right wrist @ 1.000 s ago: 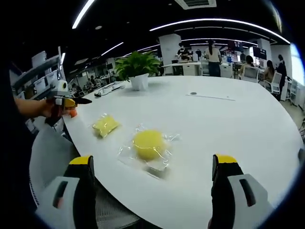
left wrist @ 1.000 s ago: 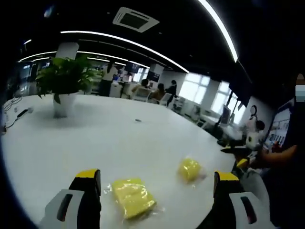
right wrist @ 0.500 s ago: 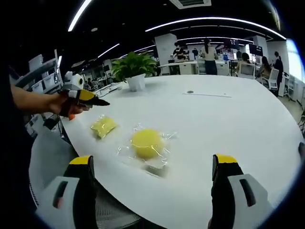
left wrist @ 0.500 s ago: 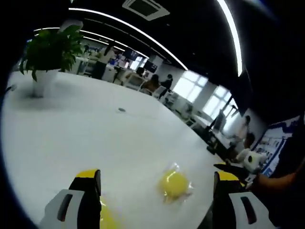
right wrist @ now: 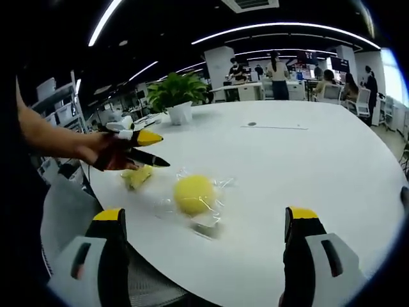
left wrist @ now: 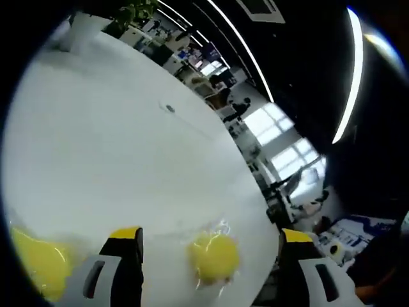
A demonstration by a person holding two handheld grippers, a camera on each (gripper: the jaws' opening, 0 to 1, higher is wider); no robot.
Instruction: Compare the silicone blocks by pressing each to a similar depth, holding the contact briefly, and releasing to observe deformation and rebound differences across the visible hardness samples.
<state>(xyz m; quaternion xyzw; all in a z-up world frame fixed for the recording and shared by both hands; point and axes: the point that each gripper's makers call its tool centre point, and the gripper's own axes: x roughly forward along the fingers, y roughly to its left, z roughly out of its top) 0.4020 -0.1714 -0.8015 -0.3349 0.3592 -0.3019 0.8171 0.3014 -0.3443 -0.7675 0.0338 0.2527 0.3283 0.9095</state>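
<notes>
Two bagged yellow silicone samples lie on the white round table (right wrist: 307,166). In the right gripper view the round silicone block (right wrist: 195,194) sits in its clear wrapper near the table's near edge, at about 11 o'clock from the right gripper (right wrist: 204,240), whose yellow-tipped jaws stand spread wide with nothing between them. The flatter square silicone block (right wrist: 137,176) lies just beside the round one, toward 9 o'clock, partly covered by the left gripper (right wrist: 150,150) — it comes in from the left in a person's hand (right wrist: 105,152), and its black and yellow tips hang over that block. Whether they touch it cannot be told.

In the left gripper view the left gripper (left wrist: 211,246) also has its jaws set well apart, empty. The round block (left wrist: 214,256) lies between them, low in the view, while the square block (left wrist: 38,262) sits at 9 o'clock, outside the left jaw.

A potted plant (right wrist: 180,93) stands on the far part of the table at 11 o'clock in the right gripper view, and people (right wrist: 280,75) stand among desks beyond — under long ceiling light strips (right wrist: 281,29).
</notes>
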